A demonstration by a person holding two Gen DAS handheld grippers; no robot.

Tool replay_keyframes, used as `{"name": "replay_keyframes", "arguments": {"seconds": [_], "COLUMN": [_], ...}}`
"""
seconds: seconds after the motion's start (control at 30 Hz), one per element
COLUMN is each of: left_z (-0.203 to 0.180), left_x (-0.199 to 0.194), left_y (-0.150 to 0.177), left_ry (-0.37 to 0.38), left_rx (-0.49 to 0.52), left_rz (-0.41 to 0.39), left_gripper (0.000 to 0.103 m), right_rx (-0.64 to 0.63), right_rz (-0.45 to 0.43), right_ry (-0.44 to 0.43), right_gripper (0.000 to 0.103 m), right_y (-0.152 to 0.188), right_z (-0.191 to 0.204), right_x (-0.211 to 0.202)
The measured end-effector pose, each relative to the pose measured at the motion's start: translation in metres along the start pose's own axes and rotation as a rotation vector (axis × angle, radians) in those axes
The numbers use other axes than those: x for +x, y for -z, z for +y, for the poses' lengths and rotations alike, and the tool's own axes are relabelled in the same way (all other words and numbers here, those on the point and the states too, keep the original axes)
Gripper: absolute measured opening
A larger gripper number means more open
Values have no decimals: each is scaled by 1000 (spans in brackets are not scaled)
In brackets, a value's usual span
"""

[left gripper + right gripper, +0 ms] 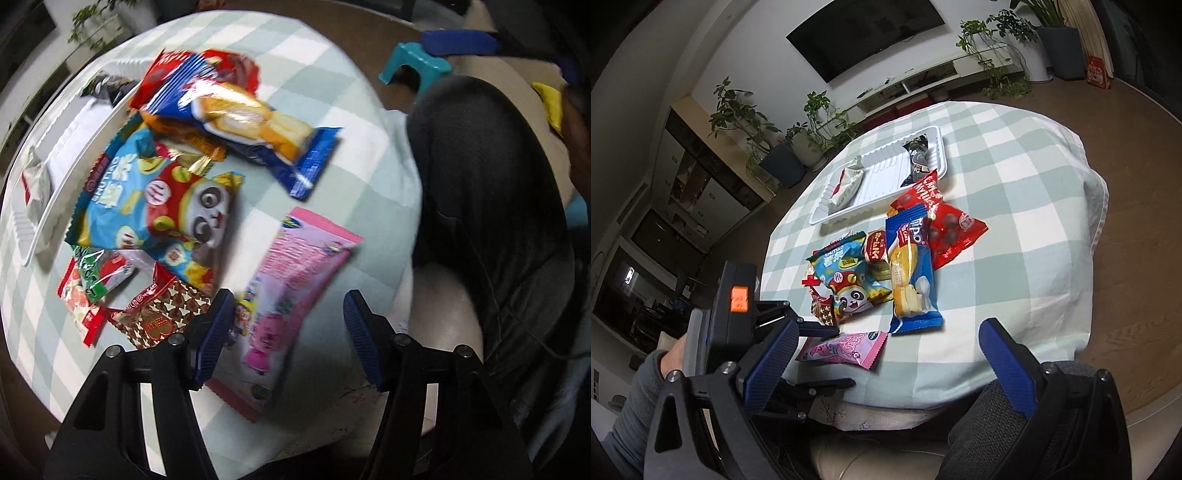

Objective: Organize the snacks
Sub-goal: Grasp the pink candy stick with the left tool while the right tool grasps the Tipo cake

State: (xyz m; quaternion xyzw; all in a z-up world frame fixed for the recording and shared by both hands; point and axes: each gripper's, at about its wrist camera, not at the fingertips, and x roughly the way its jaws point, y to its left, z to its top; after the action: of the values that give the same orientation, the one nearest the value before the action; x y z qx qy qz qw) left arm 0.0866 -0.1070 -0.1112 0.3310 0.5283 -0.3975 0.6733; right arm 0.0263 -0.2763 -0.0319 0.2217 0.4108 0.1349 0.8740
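The pink snack packet point(295, 295) lies flat on the checked counter point(332, 184), nearest the person, apart from the jumbled pile of snacks point(886, 258) and well short of the white tray point(882, 177), which already holds two packets. The left gripper point(291, 332) hovers low over its near end, fingers point(218, 332) spread wide and empty, one at the packet's left edge. I'd say a pickup is starting: lower, straddle, close. The right gripper point(886, 362) hangs back, fingers apart, holding nothing.
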Motion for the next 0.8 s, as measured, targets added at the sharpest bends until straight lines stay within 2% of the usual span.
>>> {"name": "replay_keyframes", "arguments": {"seconds": [0.23,0.43,0.47,0.5,0.57,0.8], "left_z": [7,14,15,14,12,11], "left_x": [11,18,19,18,17,14], "left_y": [-13,-29,-30,-29,-24,-21], "left_ry": [30,42,39,38,45,-3], "left_rx": [18,-10,-19,-34,-82,-131], "left_rz": [43,90,85,77,54,2], "left_gripper": [60,54,50,41,33,26], "right_rx": [11,12,10,8,5,2], "right_rz": [6,21,22,22,19,26], "right_ry": [2,-4,-5,-4,-1,9], "right_gripper": [100,99,99,99,99,96], "right_y": [1,2,2,2,1,0], "right_z": [-6,-4,-4,-3,-3,-3], "right_x": [1,3,3,3,3,6]}}
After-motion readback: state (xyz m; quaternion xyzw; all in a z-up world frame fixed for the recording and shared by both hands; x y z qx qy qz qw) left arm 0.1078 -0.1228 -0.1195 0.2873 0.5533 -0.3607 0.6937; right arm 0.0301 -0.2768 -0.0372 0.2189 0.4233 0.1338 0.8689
